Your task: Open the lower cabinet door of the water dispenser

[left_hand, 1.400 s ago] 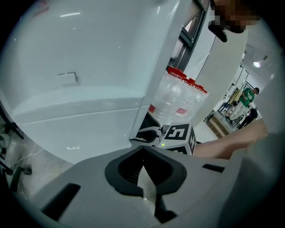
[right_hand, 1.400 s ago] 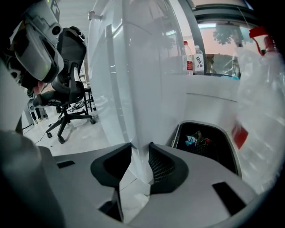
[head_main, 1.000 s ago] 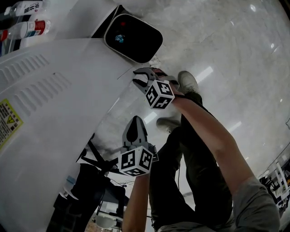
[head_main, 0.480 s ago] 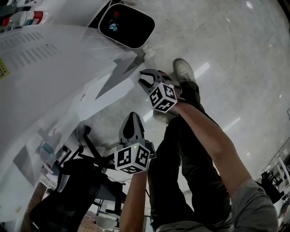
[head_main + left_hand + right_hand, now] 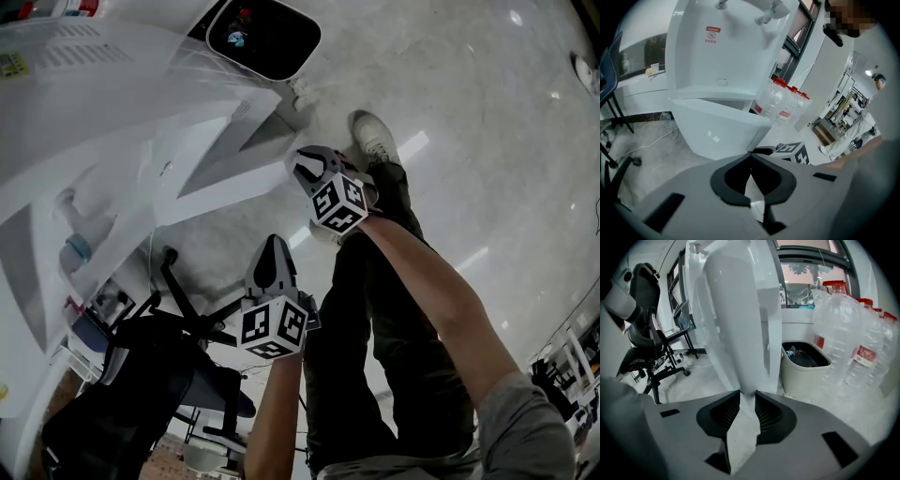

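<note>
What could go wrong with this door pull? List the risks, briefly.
1. The right hand-held gripper, jaws just closing, pinches only the thin edge of the white cabinet door; it might slip off.
2. The door may strike the person's white shoe close by.

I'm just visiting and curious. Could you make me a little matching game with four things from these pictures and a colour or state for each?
Things:
1. cabinet door
2. bottle caps
3. office chair
4. left gripper

Descriptions:
A. red
B. shut, holding nothing
C. white, swung open
D. black

Pairs: 1-C, 2-A, 3-D, 4-B.
</note>
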`<action>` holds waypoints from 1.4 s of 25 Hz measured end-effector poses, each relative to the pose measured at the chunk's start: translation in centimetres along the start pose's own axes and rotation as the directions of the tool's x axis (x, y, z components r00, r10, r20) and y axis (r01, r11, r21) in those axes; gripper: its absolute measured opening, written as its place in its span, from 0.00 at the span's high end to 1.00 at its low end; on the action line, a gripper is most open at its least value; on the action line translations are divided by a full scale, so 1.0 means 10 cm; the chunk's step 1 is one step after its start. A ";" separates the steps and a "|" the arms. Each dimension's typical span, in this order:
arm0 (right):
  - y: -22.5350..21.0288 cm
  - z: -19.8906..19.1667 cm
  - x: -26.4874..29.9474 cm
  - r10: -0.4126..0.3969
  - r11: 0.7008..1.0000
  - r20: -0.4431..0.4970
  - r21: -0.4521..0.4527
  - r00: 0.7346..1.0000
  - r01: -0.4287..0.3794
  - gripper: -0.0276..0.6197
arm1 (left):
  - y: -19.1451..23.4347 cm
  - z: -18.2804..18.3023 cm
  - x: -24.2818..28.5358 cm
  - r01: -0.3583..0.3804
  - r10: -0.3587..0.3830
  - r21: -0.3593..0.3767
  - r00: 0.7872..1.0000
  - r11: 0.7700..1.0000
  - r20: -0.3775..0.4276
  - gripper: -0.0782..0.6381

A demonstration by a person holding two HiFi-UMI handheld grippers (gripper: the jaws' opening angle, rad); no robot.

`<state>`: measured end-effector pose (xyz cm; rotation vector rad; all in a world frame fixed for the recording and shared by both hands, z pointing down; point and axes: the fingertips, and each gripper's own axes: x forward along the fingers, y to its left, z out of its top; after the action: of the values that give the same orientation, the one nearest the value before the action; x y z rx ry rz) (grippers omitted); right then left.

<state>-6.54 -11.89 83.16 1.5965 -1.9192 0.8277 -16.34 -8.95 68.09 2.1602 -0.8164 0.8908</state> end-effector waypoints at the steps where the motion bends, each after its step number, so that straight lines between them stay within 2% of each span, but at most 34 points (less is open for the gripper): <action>1: 0.01 -0.01 0.00 0.006 1.000 -0.006 -0.001 1.000 -0.006 0.79 | 0.01 0.00 -0.01 -0.005 0.005 -0.007 1.000 1.000 0.003 0.88; 7: 0.01 -0.01 -0.01 0.024 1.000 -0.007 -0.001 1.000 -0.024 0.79 | 0.03 0.13 0.00 -0.044 0.045 -0.050 0.999 0.998 0.029 0.88; 12: -0.03 -0.02 -0.21 0.090 0.995 -0.015 -0.028 0.996 -0.091 0.79 | -0.06 0.28 0.05 -0.080 0.087 -0.125 0.995 0.989 0.049 0.88; 15: -0.03 0.00 -0.45 0.168 0.981 -0.030 -0.098 0.985 -0.170 0.78 | -0.16 0.36 0.03 -0.085 0.094 -0.155 0.994 0.984 0.050 0.88; 17: -0.04 0.07 -0.61 0.229 0.958 -0.049 -0.168 0.972 -0.234 0.76 | -0.22 0.41 0.00 -0.090 0.100 -0.171 0.994 0.981 0.052 0.88; 19: -0.04 0.19 -0.73 0.281 0.920 -0.077 -0.264 0.957 -0.291 0.70 | -0.26 0.48 -0.05 -0.097 0.111 -0.194 0.992 0.976 0.061 0.88; 21: -0.03 0.33 -0.79 0.318 0.862 -0.111 -0.380 0.942 -0.335 0.66 | -0.29 0.53 -0.13 -0.106 0.125 -0.219 0.989 0.970 0.074 0.88; 23: 0.00 0.43 -0.77 0.347 0.787 -0.149 -0.491 0.926 -0.374 0.63 | -0.30 0.55 -0.21 -0.116 0.141 -0.242 0.986 0.963 0.086 0.88; 25: 0.04 0.45 -0.67 0.369 0.696 -0.205 -0.586 0.907 -0.415 0.61 | -0.29 0.54 -0.28 -0.128 0.159 -0.268 0.982 0.955 0.097 0.88; 27: 0.07 0.40 -0.53 0.374 0.617 -0.265 -0.644 0.889 -0.452 0.59 | -0.26 0.51 -0.37 -0.139 0.176 -0.287 0.978 0.948 0.108 0.88; 29: 0.07 0.37 -0.37 0.366 0.582 -0.301 -0.665 0.881 -0.469 0.58 | -0.20 0.44 -0.47 -0.151 0.192 -0.295 0.975 0.943 0.115 0.88; 31: 0.06 0.36 -0.25 0.359 0.566 -0.315 -0.675 0.879 -0.473 0.58 | -0.12 0.32 -0.57 -0.171 0.215 -0.315 0.970 0.934 0.112 0.88; 33: 0.06 0.34 -0.19 0.359 0.542 -0.324 -0.691 0.875 -0.478 0.59 | -0.03 0.15 -0.67 -0.198 0.247 -0.352 0.963 0.915 0.102 0.88; 35: 0.07 0.31 -0.18 0.370 0.517 -0.329 -0.704 0.869 -0.487 0.67 | 0.04 -0.01 -0.75 -0.225 0.281 -0.394 0.956 0.891 0.090 0.88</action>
<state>-6.89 -12.84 79.71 0.5144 -2.1584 0.1660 -20.99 -6.98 62.55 1.8150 -1.2571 0.6355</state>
